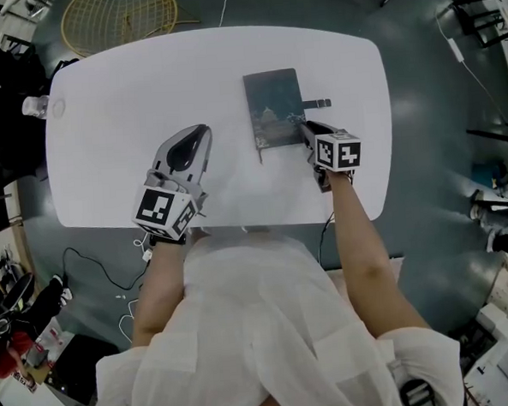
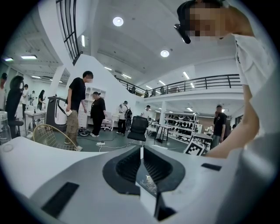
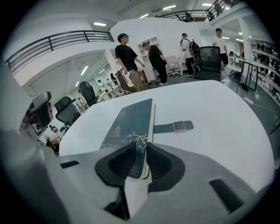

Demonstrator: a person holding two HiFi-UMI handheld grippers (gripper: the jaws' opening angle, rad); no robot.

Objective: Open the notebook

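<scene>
A dark teal notebook [image 1: 274, 106] lies closed and flat on the white table [image 1: 127, 94]. Its strap with a buckle [image 1: 318, 104] lies loose on the table to its right. My right gripper [image 1: 304, 129] is at the notebook's near right corner. In the right gripper view the notebook [image 3: 131, 120] runs away from the right gripper [image 3: 138, 148]. That gripper is open by a narrow gap, with the cover's edge between the jaws. My left gripper [image 1: 203, 132] rests on the table left of the notebook, apart from it. The left gripper [image 2: 141, 152] is shut and holds nothing.
A clear bottle [image 1: 35, 106] stands at the table's far left edge. A yellow wire basket [image 1: 118, 17] sits on the floor beyond the table. Cables [image 1: 95, 268] lie on the floor at the near left. Several people [image 3: 129, 61] stand in the room behind.
</scene>
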